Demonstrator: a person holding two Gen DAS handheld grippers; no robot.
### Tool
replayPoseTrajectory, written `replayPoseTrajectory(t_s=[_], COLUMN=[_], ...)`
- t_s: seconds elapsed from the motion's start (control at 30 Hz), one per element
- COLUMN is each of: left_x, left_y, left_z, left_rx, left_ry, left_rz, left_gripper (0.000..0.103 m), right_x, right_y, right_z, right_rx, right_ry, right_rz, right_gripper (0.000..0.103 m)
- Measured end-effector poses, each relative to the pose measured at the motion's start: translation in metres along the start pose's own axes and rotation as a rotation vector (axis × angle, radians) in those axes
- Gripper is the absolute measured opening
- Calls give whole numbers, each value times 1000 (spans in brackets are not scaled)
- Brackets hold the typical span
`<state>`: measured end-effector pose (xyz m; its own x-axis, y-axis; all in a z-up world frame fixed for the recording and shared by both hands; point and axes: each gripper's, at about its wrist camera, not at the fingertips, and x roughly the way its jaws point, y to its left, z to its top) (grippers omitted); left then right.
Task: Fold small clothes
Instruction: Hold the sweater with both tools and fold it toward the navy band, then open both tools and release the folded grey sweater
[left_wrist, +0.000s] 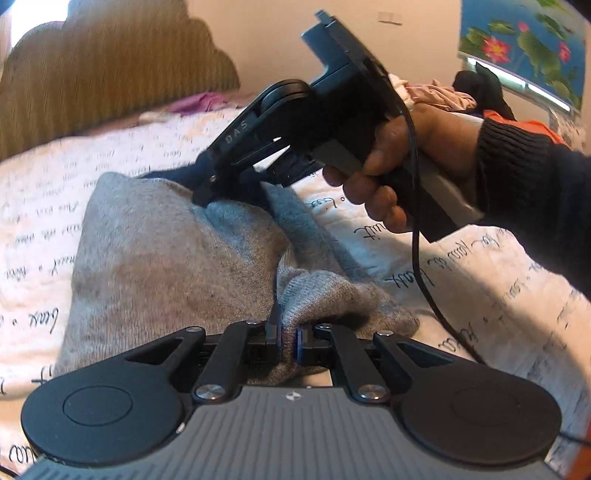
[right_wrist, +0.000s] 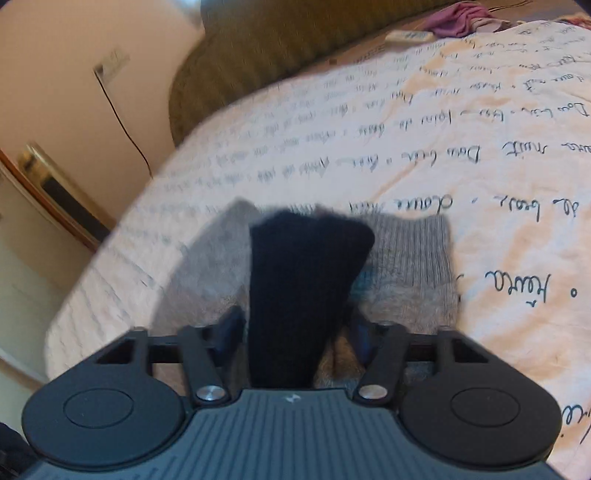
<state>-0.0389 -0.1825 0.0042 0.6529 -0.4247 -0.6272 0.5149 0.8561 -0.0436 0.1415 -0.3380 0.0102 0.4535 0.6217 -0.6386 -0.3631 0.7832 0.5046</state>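
Grey knit sock (left_wrist: 177, 254) lying on white quilted bedspread (left_wrist: 480, 295), directly ahead of left gripper (left_wrist: 287, 341); near end bunched and pinched between that gripper's closed-in fingers. Navy part of the sock (right_wrist: 295, 288) clamped in right gripper (right_wrist: 295, 332), rising straight out ahead of it between the fingers, grey ribbed cuff spread just beyond and to its right. From the left wrist view, right gripper (left_wrist: 225, 184) seen at the sock's far end, tips pressed into the fabric, held by a hand (left_wrist: 388, 173) in a dark ribbed sleeve. Lettering "DAS" legible on right gripper's arm. Bedspread printed with black cursive script, mostly unreadable; "nuit" made out. Beyond both grippers: tan ribbed headboard (left_wrist: 110, 66), purple cloth (right_wrist: 458, 16) at its foot.
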Motion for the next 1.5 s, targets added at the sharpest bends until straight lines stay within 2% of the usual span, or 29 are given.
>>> replayPoseTrajectory(t_s=[0.03, 0.07, 0.2, 0.27, 0.33, 0.37, 0.4, 0.47, 0.53, 0.6, 0.63, 0.67, 0.7, 0.8, 0.9, 0.97, 1.03, 1.1, 1.13, 1.17, 1.23, 1.27, 1.3, 1.33, 1.37, 1.4, 1.5], left_x=[-1, -2, -8, 1, 16, 17, 18, 17, 16, 15, 14, 13, 14, 15, 14, 14, 14, 9, 4, -3, -22, -33, -43, -51, -56, -58, -43], left_y=[1, 1, -5, -7, -5, -4, -1, 4, 3, 3, 2, 1, -1, -2, -4, -5, -7, -6, -3, 2, 21, 34, 50, 68, 86, 105, 156], left_z=[1, 3, 10, 12, 11, 12, 15, 18, 17, 16, 15, 15, 16, 16, 16, 16, 16, 16, 17, 17, 18, 20, 22, 24, 28, 33, 50], left_rx=[-11, -17, -27, -38, -58, -70, -87, -118, -106, -99, -96, -94, -94, -97, -92, -92, -83, -80, -88, -101, -141, -167, -195, -224, -256, -291, -410], left_ry=[3, 4, -6, 51, 109, 107, 116, 133, 131, 123, 120, 117, 115, 116, 117, 116, 114, 104, 100, 98, 77, 56, 29, 0, -25, -37, -27], left_rz=[-1, 1, -42, -54, -48, -45, -49, -60, -58, -51, -47, -44, -43, -43, -39, -37, -33, -36, -48, -71, -131, -146, -136, -117, -91, -59, 38], left_gripper=[6, 6, 6, 6, 6, 7, 7, 7, 8, 11, 11, 12, 13, 13, 15, 19, 19, 19, 19, 19, 24, 31, 41, 47, 56, 60, 59], right_x=[-2, -6, -33, -43, -32, -25, -25, -34, -49, -67, -74, -80, -84, -94, -82, -64, -43, -21, -18, -22, -31, -38, -47, -57, -66, -75, -94], right_y=[3, 7, 18, 10, -19, -32, -39, -42, -38, -33, -28, -23, -17, 8, 36, 50, 56, 49, 38, 30, 27, 29, 31, 29, 24, 19, -4], right_z=[1, 2, 5, 4, 2, -3, -9, -13, -13, -12, -12, -11, -12, -15, -16, -21, -27, -37, -44, -47, -50, -52, -55, -57, -60, -63, -63], right_rx=[-11, -22, -70, -68, 51, 106, 147, 225, 252, 253, 248, 236, 219, 148, 77, 31, -32, -100, -82, -40, 25, 39, 66, 103, 138, 170, 268], right_ry=[-5, -21, -104, -128, -78, -56, -78, -126, -186, -277, -305, -327, -342, -372, -318, -249, -185, -128, -148, -190, -216, -230, -256, -282, -304, -326, -367], right_rz=[-5, -10, -41, -81, -82, -80, -56, -24, -54, -149, -197, -234, -230, -154, -62, -51, -103, -229, -216, -181, -155, -160, -163, -148, -110, -75, -62], right_gripper=[21, 19, 17, 17, 19, 21, 21, 28, 38, 58, 73, 75, 75, 75, 75, 74, 74, 73, 72, 72, 72, 72, 73, 73, 73, 73, 74])
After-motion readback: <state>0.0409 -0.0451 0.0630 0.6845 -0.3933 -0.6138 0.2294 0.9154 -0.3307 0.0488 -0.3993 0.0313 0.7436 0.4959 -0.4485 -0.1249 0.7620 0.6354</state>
